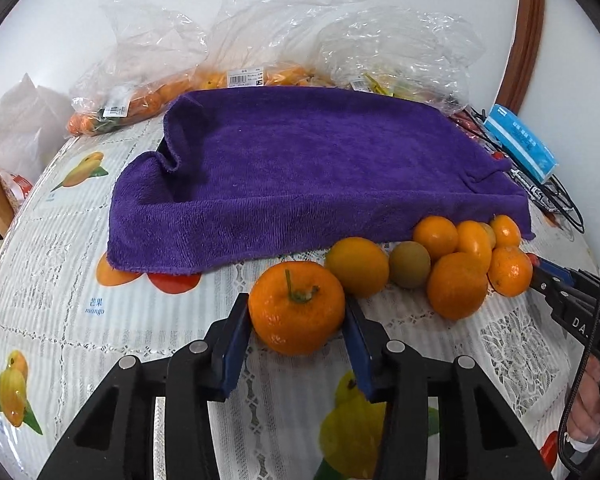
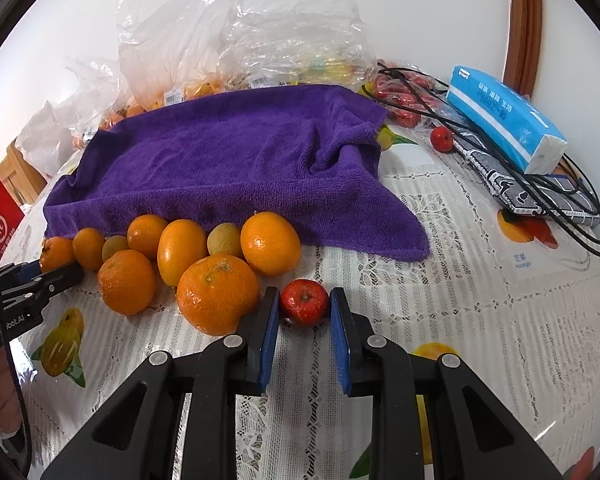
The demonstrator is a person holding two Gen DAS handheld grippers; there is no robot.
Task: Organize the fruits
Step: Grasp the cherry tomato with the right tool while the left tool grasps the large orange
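My left tongs clamp a tangerine; my right tongs clamp a small red fruit. Both rest on the table, by the towel's near edge (nothing on it yet). Loose citrus awaits sorting.

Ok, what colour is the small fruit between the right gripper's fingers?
Red; the small fruit shows best in the right wrist view.

Both tools clamped, angled downward

Purple towel hides whatever lies beneath; bagged fruit blurred behind plastic.
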